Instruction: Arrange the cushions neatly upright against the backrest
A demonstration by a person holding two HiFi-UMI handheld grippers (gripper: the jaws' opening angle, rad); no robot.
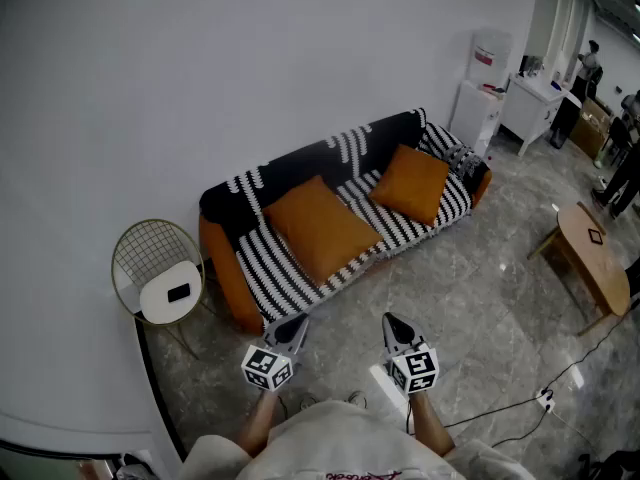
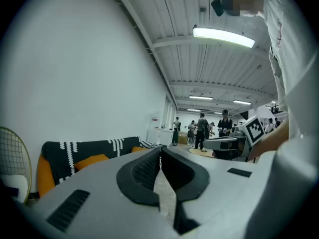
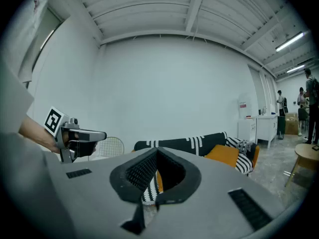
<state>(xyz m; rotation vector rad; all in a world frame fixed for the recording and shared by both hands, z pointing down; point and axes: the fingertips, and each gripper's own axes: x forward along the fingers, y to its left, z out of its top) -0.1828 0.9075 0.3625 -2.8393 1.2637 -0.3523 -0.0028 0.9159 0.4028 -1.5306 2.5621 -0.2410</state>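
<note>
On the sofa point(image 1: 262, 268) seat two orange cushions point(image 1: 320, 228) lie slumped. The left gripper point(image 1: 292, 326) and right gripper point(image 1: 393, 323) are closed, empty. Soft cushions might flop off the front edge.

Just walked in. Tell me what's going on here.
A person stands facing a sofa with a black-and-white striped cover, holding a gripper in each hand. The left gripper and right gripper are both shut and empty, held short of the sofa. Two orange cushions sit on it: the larger cushion lies sprawled across the seat, and the smaller cushion sits tilted further along. No cushion is in hand, so the tidying hasn't begun.
</note>
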